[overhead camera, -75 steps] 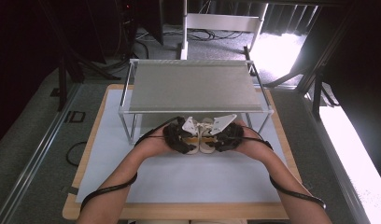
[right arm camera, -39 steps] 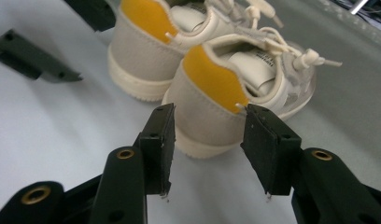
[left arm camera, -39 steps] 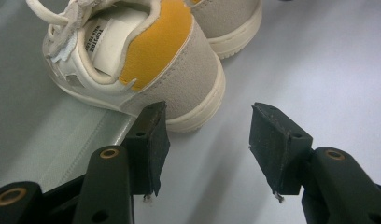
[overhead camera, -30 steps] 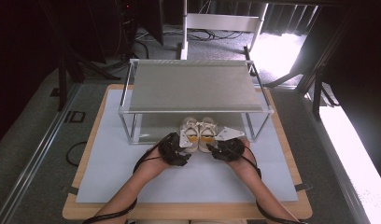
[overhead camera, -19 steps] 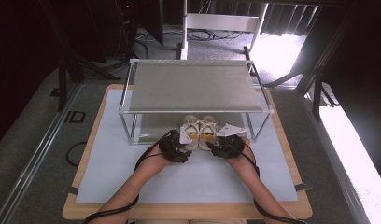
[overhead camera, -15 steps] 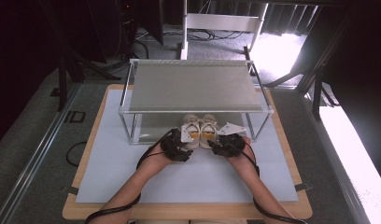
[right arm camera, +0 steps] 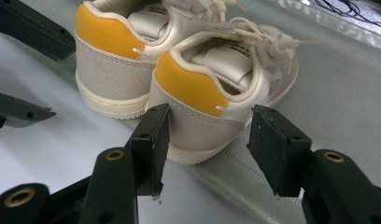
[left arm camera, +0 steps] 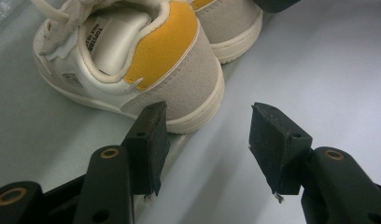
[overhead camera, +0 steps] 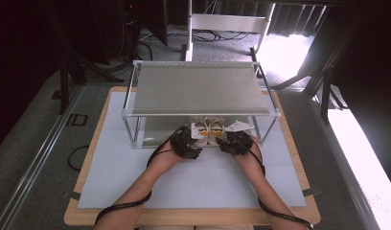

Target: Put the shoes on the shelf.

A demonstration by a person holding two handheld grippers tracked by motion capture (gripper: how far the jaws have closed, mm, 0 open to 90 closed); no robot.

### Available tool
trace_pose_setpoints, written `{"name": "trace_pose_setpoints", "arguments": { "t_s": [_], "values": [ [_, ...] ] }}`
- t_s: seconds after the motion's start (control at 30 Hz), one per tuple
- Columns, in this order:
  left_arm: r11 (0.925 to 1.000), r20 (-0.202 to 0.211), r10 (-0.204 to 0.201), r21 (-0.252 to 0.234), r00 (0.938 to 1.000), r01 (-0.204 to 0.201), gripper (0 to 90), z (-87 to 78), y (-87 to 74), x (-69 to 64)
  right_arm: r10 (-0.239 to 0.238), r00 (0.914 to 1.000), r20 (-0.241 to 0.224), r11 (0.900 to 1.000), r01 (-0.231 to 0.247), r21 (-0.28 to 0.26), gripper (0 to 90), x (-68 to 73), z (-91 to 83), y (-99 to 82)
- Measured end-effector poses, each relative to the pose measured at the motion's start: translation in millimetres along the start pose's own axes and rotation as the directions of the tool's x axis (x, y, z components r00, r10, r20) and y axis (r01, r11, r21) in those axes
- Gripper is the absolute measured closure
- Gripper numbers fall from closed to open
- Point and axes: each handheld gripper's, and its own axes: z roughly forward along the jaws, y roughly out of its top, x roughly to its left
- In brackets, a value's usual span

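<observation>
high view: shoes [overhead camera: 207, 130] toes toward rack [overhead camera: 198, 88], heels facing both half-open, empty claws.

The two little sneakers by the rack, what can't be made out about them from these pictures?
- Toes of both sneakers: high view, under the rack's top shelf.
- Left sneaker, toe end: left gripper view, cut off by the top edge.
- Tongue label: right gripper view, print too small to read fully.
- Right sneaker, lower heel: right gripper view, partly behind the right gripper.
</observation>
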Motion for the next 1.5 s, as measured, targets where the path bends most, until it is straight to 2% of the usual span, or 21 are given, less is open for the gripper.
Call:
{"name": "trace_pose_setpoints", "arguments": {
  "t_s": [0.2,0.33,0.43,0.6,0.67,0.73,0.77,0.87,0.93,1.03,1.2,1.37,1.5],
  "values": [
    [0.9997,-0.012,-0.022,0.010,0.9997,0.023,46.2,13.1,6.7,6.6,0.019,0.9997,0.013,0.9997,-0.019,0.016,46.8,-7.6,10.9,2.8],
    [0.9994,-0.006,-0.031,0.012,0.9995,0.032,46.1,14.8,8.4,8.7,0.046,0.9988,0.017,0.9985,-0.046,0.028,45.4,-10.3,12.9,4.1],
    [0.9989,-0.002,-0.046,-0.003,0.9989,0.046,44.6,12.7,5.8,8.4,0.033,0.9994,0.008,0.9994,-0.033,0.008,41.0,-10.2,11.9,1.8],
    [0.9961,0.038,-0.077,-0.040,0.9963,0.079,34.7,5.0,-0.5,4.1,0.061,0.9980,-0.018,0.9962,-0.062,-0.061,35.9,-4.0,1.3,-5.1],
    [0.9953,0.042,-0.079,-0.052,0.9960,0.082,26.3,1.3,-2.6,1.7,0.065,0.9960,-0.062,0.9943,-0.070,-0.081,31.9,-2.1,-3.0,-7.3],
    [0.9919,0.056,-0.091,-0.084,0.9943,0.096,21.6,-2.8,-5.1,-0.7,0.058,0.9913,-0.118,0.9964,-0.065,-0.054,23.0,0.0,-4.0,-8.5],
    [0.9909,0.050,-0.090,-0.096,0.9947,0.094,16.9,-4.5,-6.2,-2.6,0.050,0.9886,-0.142,0.9961,-0.060,-0.065,20.9,1.8,-5.4,-9.4],
    [0.9872,0.029,-0.078,-0.137,0.9965,0.081,8.7,-11.3,-10.8,-9.1,0.009,0.9931,-0.117,0.9928,-0.023,-0.117,12.7,9.0,-10.8,-13.6],
    [0.9845,0.033,-0.077,-0.156,0.9965,0.081,7.9,-15.7,-14.9,-11.4,-0.006,0.9932,-0.116,0.9937,-0.007,-0.112,13.7,11.8,-12.5,-15.7],
    [0.9811,0.011,-0.079,-0.176,0.9968,0.079,7.9,-21.0,-22.0,-12.8,-0.004,0.9937,-0.112,0.9948,-0.008,-0.102,13.6,13.4,-14.9,-19.6],
    [0.9811,0.001,-0.085,-0.174,0.9964,0.084,7.8,-23.8,-34.8,-13.4,0.017,0.9924,-0.122,0.9934,-0.031,-0.110,13.4,13.3,-20.8,-28.0],
    [0.9834,0.002,-0.080,-0.164,0.9968,0.079,7.8,-26.2,-50.2,-15.3,0.015,0.9926,-0.121,0.9939,-0.028,-0.107,13.4,12.3,-25.7,-36.8],
    [0.9799,-0.001,-0.095,-0.176,0.9954,0.094,7.8,-31.7,-59.7,-15.5,0.021,0.9931,-0.115,0.9925,-0.035,-0.117,12.8,9.1,-32.4,-47.5]
  ]
}}
